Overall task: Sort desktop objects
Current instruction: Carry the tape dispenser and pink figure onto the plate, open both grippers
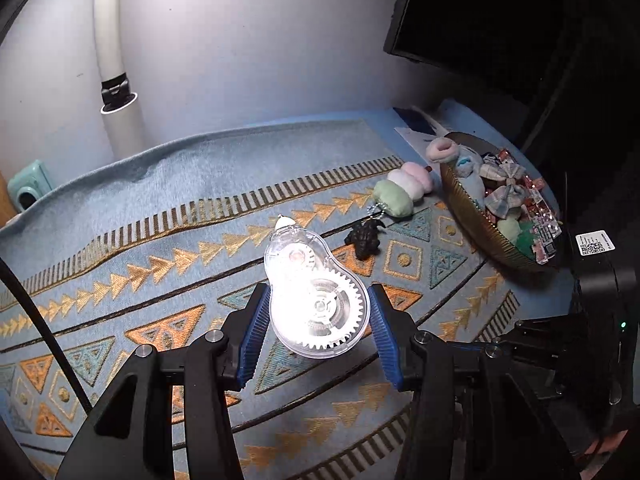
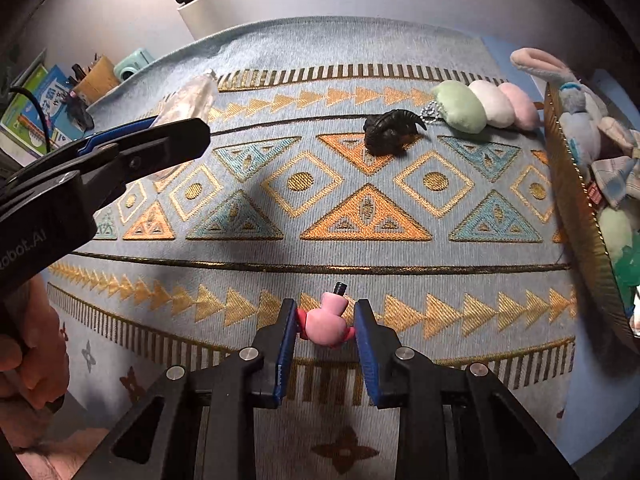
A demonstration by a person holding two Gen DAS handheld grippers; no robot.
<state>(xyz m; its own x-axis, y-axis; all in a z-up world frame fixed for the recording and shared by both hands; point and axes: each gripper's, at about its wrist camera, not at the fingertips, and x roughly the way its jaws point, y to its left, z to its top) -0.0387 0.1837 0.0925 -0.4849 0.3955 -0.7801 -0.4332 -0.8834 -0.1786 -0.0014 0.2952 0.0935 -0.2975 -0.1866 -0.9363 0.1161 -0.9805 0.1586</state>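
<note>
My left gripper (image 1: 318, 294) is shut on a clear plastic correction tape dispenser (image 1: 314, 298) with white gears, held above the patterned mat. It also shows in the right wrist view (image 2: 188, 98), at the far left. My right gripper (image 2: 325, 314) is shut on a small pink figurine (image 2: 326, 322) with a black tip, just above the mat near its front edge. A black beetle-like toy (image 1: 363, 240) (image 2: 390, 132) lies on the mat. A green, white and pink plush skewer (image 1: 404, 190) (image 2: 486, 106) lies beside it.
A gold-rimmed basket (image 1: 468, 216) (image 2: 576, 200) at the right holds plush toys, bows and small items. A white lamp post (image 1: 116, 80) stands at the back left. A mint camera (image 2: 134, 62), pen holder and books sit far left. A dark monitor (image 1: 472, 12) stands back right.
</note>
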